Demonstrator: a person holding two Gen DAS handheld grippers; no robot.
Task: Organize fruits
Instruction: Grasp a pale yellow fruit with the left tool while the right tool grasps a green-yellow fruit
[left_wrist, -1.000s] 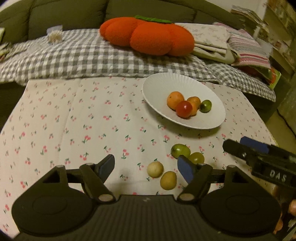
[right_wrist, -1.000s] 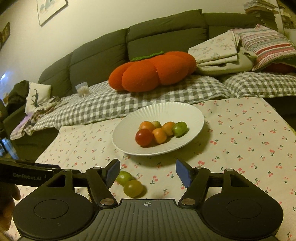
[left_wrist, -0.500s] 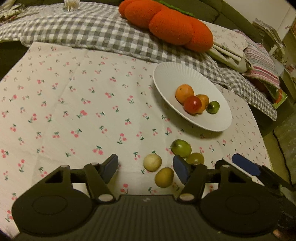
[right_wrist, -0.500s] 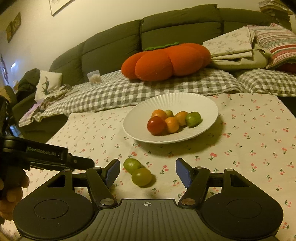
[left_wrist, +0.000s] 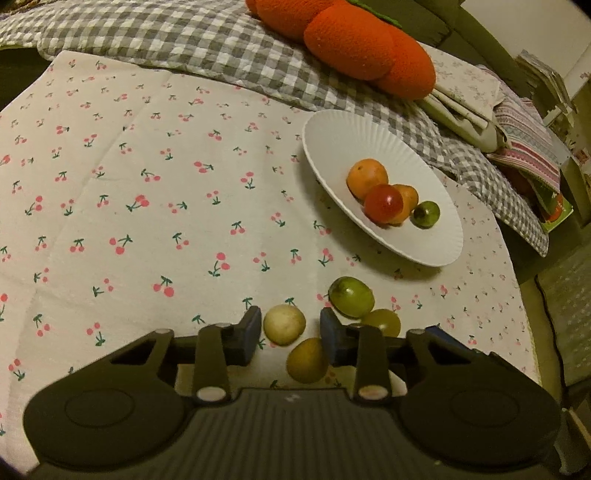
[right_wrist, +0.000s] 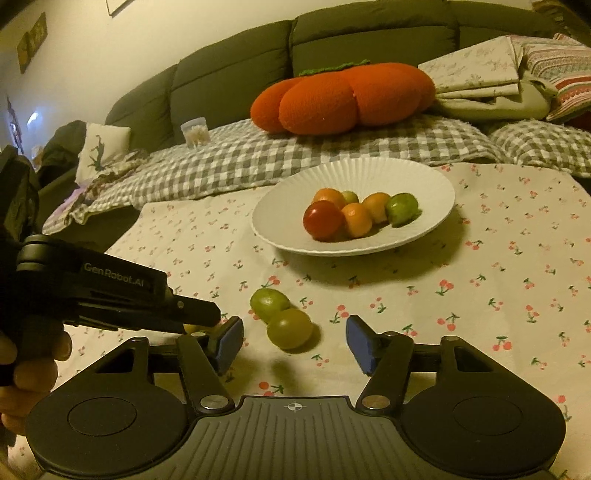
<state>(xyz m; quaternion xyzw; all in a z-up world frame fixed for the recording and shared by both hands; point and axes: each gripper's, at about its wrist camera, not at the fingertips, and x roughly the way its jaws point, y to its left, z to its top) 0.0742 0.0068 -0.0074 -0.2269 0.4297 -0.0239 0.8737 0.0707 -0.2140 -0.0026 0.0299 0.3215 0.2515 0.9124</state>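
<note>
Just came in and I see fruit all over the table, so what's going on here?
A person is gathering small fruits onto the white plate, which already holds several. Four remain on the cherry-print cloth. The left hand-held gripper is closing around the pale fruit, with a yellow fruit just beside it; its pads are not yet pressing. The right hand-held gripper is closing too, with the yellow-green fruit between its fingers, not yet touched.

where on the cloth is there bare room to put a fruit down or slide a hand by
Bare cloth spreads left of the plate, and right of the two green fruits. Crowded: the near strip, where four loose fruits cluster around both grippers.
</note>
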